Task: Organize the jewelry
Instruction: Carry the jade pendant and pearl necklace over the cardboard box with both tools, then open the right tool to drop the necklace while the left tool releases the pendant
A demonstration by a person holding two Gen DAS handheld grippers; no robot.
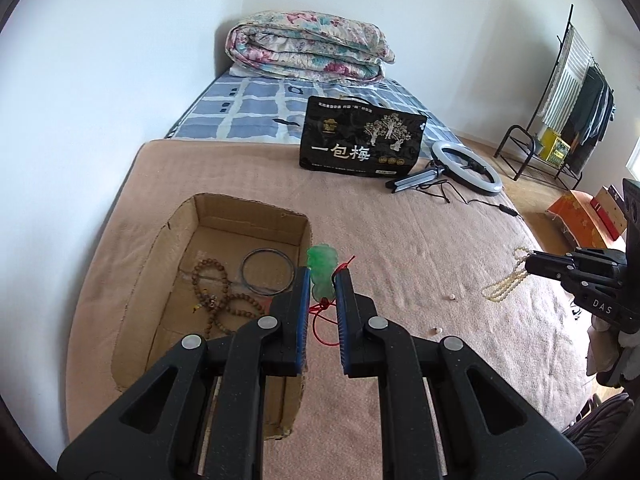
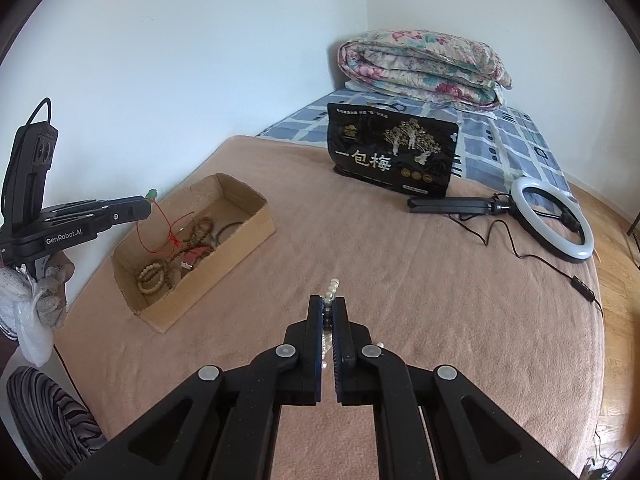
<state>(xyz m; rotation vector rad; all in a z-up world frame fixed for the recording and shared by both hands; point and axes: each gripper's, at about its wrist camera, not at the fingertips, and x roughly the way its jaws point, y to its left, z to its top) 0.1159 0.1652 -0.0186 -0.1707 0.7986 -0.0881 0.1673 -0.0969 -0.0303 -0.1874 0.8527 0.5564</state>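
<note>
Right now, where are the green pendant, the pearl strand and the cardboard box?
green pendant (image 1: 320,270): left wrist view, its carved body.
pearl strand (image 1: 505,280): left wrist view, hanging loop.
cardboard box (image 2: 244,194): right wrist view, far wall.

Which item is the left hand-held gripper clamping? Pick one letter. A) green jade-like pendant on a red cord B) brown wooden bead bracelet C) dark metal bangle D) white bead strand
A: the left hand-held gripper pinches the green jade-like pendant on a red cord.
</note>
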